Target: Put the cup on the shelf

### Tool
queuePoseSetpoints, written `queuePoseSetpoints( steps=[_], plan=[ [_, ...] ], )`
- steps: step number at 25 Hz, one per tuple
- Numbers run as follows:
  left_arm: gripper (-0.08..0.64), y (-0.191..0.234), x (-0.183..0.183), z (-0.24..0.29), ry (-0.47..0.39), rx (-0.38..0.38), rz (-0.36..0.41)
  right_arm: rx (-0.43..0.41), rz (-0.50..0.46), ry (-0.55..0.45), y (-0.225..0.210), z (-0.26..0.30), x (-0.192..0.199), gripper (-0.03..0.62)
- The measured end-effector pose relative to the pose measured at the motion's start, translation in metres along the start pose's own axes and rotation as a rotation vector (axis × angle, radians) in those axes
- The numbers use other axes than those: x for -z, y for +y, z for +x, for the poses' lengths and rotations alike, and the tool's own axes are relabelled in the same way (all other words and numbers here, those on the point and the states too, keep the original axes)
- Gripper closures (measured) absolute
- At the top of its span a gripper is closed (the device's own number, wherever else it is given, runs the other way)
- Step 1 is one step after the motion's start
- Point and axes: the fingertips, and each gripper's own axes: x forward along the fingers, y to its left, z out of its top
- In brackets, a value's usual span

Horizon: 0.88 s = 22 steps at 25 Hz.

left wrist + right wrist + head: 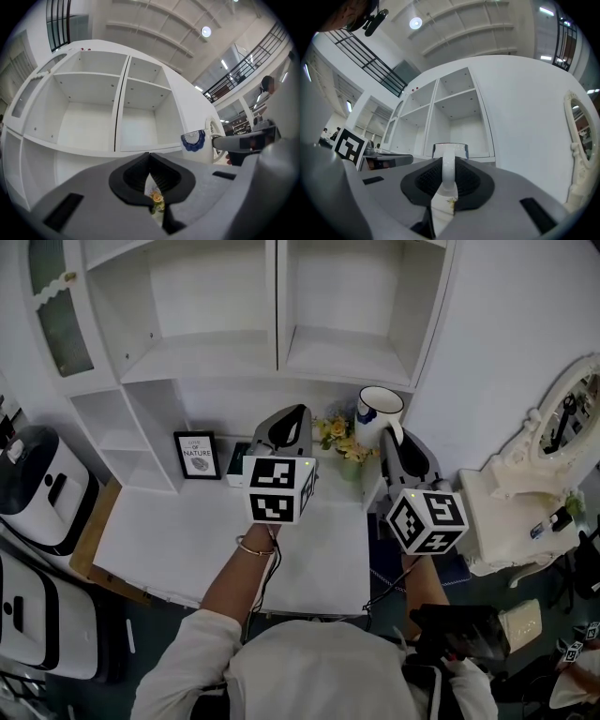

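White cup (379,409) handle clamped in right gripper (394,439), left gripper (292,416) closed empty, framed "NATURE" sign (198,455)

Head view: steeply down over table (187,540) and shelf (277,352). Gripper views: close behind jaws, tilted up, sharing shelf, cup (193,139).

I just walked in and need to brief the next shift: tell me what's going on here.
A person stands at a white desk with a gripper in each hand. The right gripper is shut on the handle of a white cup with blue trim, held up in front of the shelf unit. The cup is not yet on any shelf. The left gripper is shut on nothing and raised beside it.
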Motion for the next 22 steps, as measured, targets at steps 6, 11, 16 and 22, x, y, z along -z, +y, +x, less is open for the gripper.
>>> queuePoseSetpoints(
  steps=[6,11,16,22],
  plan=[
    [0.552,0.004,-0.013,0.002,-0.022,-0.015,0.000,-0.002,0.005,-0.018,0.001,0.007,-0.019,0.518],
    [0.552,0.010,-0.020,0.005,-0.028,-0.030,0.012,-0.005,0.003,-0.042,0.001,0.015,-0.036,0.518],
    [0.552,0.019,-0.027,0.008,-0.040,-0.047,0.011,-0.015,-0.015,-0.065,-0.001,0.026,-0.049,0.518],
    [0.552,0.030,-0.040,0.013,-0.054,-0.069,0.015,-0.040,-0.006,-0.106,-0.006,0.045,-0.073,0.518]
  ],
)
